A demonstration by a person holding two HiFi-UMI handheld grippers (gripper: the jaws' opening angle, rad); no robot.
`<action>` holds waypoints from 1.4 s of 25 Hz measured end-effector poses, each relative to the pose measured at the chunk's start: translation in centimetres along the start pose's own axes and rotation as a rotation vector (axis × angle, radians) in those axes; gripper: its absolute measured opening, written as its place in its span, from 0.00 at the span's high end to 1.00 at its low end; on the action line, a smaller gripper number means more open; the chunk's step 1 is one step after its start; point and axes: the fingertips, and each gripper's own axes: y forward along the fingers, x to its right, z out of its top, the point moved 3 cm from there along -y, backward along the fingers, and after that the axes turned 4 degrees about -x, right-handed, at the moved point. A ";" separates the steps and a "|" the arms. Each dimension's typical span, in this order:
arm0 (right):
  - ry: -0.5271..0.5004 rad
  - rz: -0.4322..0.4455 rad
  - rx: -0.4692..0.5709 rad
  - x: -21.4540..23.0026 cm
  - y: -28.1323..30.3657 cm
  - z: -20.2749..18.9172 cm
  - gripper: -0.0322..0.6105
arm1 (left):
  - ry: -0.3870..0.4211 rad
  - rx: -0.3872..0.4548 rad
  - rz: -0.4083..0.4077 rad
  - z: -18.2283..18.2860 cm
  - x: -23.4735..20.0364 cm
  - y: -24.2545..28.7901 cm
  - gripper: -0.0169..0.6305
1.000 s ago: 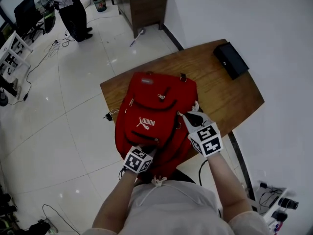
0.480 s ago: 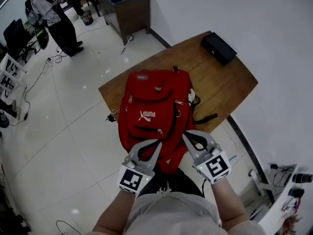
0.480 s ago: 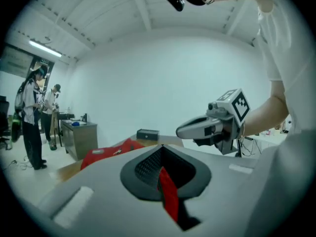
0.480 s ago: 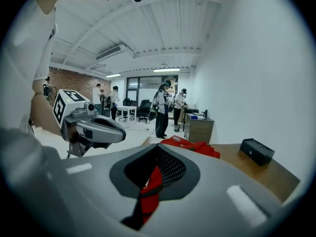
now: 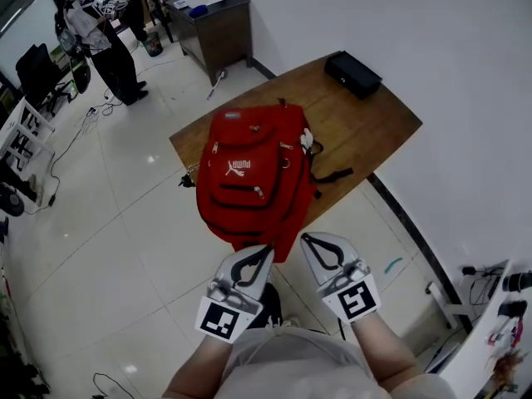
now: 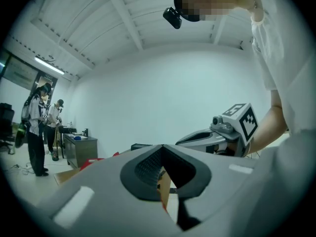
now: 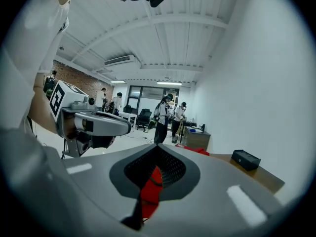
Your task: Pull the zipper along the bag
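Note:
A red backpack (image 5: 249, 177) lies flat on the brown wooden table (image 5: 366, 131), with its lower end hanging over the near edge. Both grippers hover close to my body, short of the bag and touching nothing. My left gripper (image 5: 264, 251) is shut and empty, and so is my right gripper (image 5: 307, 238) beside it. In the left gripper view the joined jaw tips (image 6: 162, 147) point toward the table, with the right gripper (image 6: 207, 137) alongside. The right gripper view shows its shut jaws (image 7: 157, 147), a strip of the red bag (image 7: 150, 189) behind them, and the left gripper (image 7: 98, 122) at the left.
A black box (image 5: 352, 74) sits at the table's far right corner. A black strap (image 5: 332, 175) trails from the bag across the wood. A dark desk (image 5: 212, 23) and people (image 5: 100, 36) stand across the white tiled floor. A white wall runs along the right.
Both grippers have come off the bag and drawn back toward my body. The bag now lies farther from them, and the head view has shifted.

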 end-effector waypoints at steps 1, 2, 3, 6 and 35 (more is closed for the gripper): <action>-0.009 0.008 -0.004 -1.1 -1.3 -0.1 0.94 | -0.002 0.006 0.012 0.0 1.4 -0.9 0.96; -0.021 0.016 -0.004 -2.2 -2.6 -0.1 0.94 | 0.003 0.012 0.027 0.0 2.6 -1.8 0.96; -0.030 0.023 0.004 -3.2 -3.8 -0.1 0.94 | 0.014 0.015 0.044 0.0 3.8 -2.7 0.96; -0.020 0.036 0.037 -5.8 -7.3 -0.6 0.94 | 0.018 0.026 0.099 -0.4 6.9 -5.3 0.96; 0.045 0.008 0.178 -13.1 -15.0 2.0 0.94 | 0.037 0.145 0.163 2.0 13.7 -15.2 0.96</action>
